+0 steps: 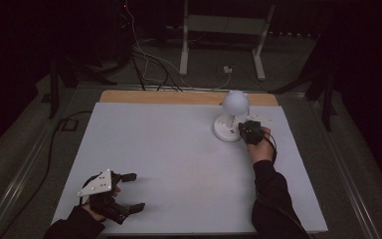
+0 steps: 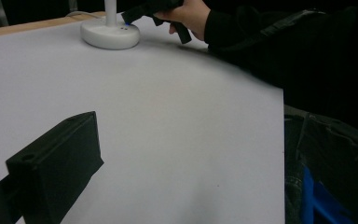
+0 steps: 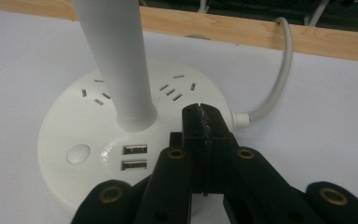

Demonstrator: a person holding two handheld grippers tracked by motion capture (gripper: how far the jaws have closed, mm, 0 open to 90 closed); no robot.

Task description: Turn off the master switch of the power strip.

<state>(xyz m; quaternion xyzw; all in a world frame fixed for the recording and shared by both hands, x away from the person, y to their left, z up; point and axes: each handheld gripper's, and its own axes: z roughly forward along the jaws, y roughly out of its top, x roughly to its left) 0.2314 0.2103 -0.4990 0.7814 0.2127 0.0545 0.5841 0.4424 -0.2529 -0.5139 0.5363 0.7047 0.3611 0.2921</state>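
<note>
In the right tongs view we find the lamp stem cut off by the top edge; the closed right tongs hide part of the lamp base; the left tongs run off the frame, showing one jaw.

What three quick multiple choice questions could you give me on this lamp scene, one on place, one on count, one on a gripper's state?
1. Where on the table does the white lamp stand?
A. far right part
B. near left corner
C. dead centre

2. How many USB ports show on the lamp base?
A. one
B. two
C. four

3. How do the right gripper jaws stand?
A. wide open
B. shut, nothing between
C. shut on the cord

Key: 1 A, the high view shows the lamp far and right. 2 B, two ports stacked below the stem. 3 B, the jaws meet over the base's edge.
</note>
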